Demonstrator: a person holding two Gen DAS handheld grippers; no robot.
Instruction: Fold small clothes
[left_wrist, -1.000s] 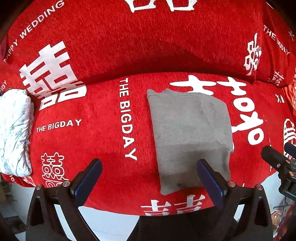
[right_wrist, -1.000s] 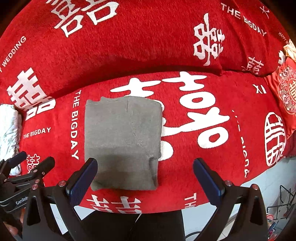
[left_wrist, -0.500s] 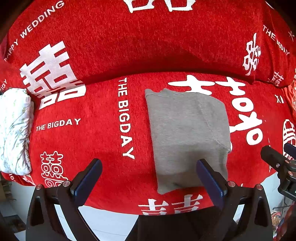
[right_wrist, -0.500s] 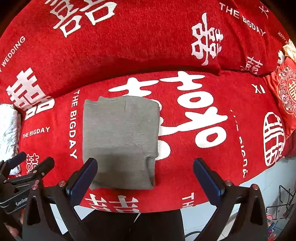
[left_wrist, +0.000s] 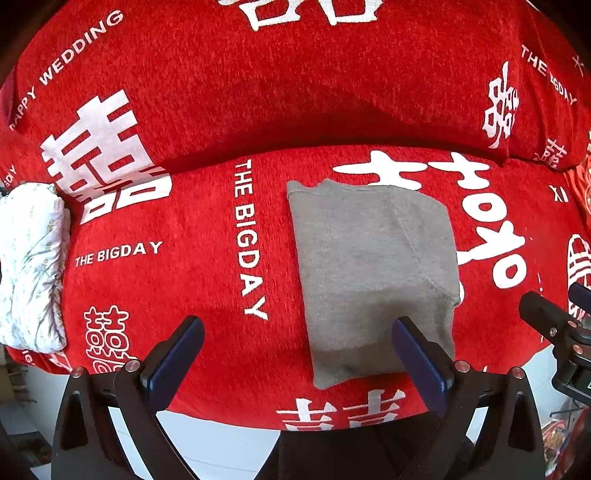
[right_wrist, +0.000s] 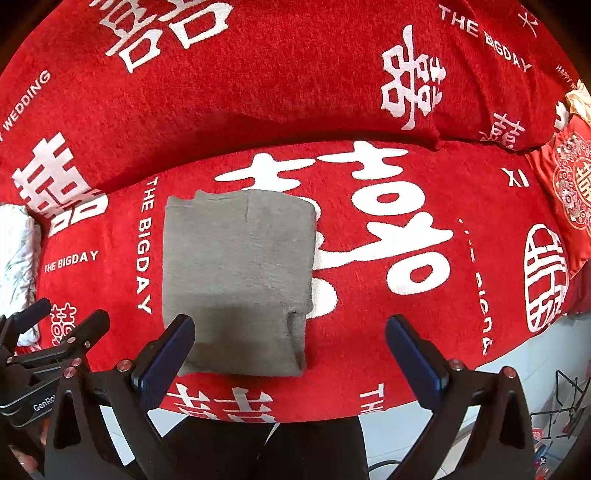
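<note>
A grey garment (left_wrist: 373, 273) (right_wrist: 238, 277) lies folded into a neat rectangle on the red sofa seat (left_wrist: 166, 288) (right_wrist: 424, 332), its near edge close to the seat's front. My left gripper (left_wrist: 295, 354) hovers open in front of the seat, its right finger over the garment's near right part and empty. My right gripper (right_wrist: 290, 350) is open too, held back from the seat, its left finger over the garment's near left corner. Each gripper shows at the side of the other's view.
The sofa cover is red with white characters and lettering, and the backrest (left_wrist: 295, 81) rises behind the seat. A white patterned bundle of cloth (left_wrist: 31, 266) (right_wrist: 16, 258) sits at the seat's left end. A red cushion (right_wrist: 569, 184) lies at the right. Pale floor (right_wrist: 388, 432) shows below.
Both grippers have drawn back a little from the sofa, so the folded garment sits slightly higher in both views. The garment itself has not moved.
</note>
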